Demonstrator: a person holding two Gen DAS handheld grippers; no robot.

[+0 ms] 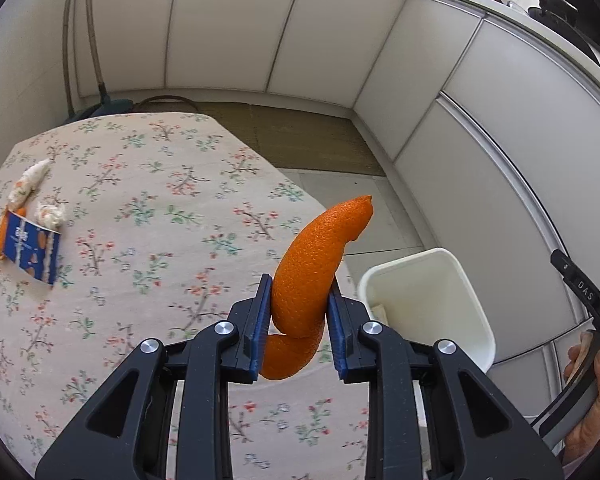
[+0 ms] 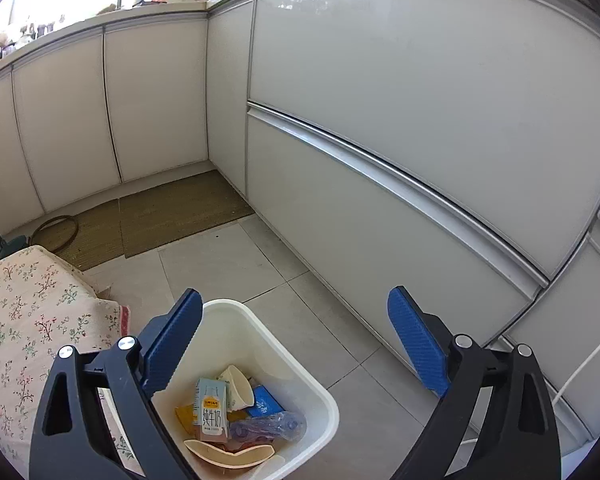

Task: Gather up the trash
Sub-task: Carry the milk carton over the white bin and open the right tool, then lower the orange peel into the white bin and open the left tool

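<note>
The orange peel (image 1: 306, 280) is a long curled strip with a pebbled, glossy rind — bright orange, twisting up toward 1 o'clock — and it is clamped between the ribbed blue pads of the left gripper (image 1: 299, 286) above the edge of the desk (image 1: 160, 208), whose cloth is pale with small floral sprigs. At 9 o'clock on the desk lie a blue wrapper (image 1: 30, 250) and crumpled tissues (image 1: 50, 214). The right gripper (image 2: 296, 300) is spread wide and empty over the smooth white plastic bin (image 2: 324, 396) on the tiled floor — inside are a milk carton (image 2: 212, 408) and other scraps.
</note>
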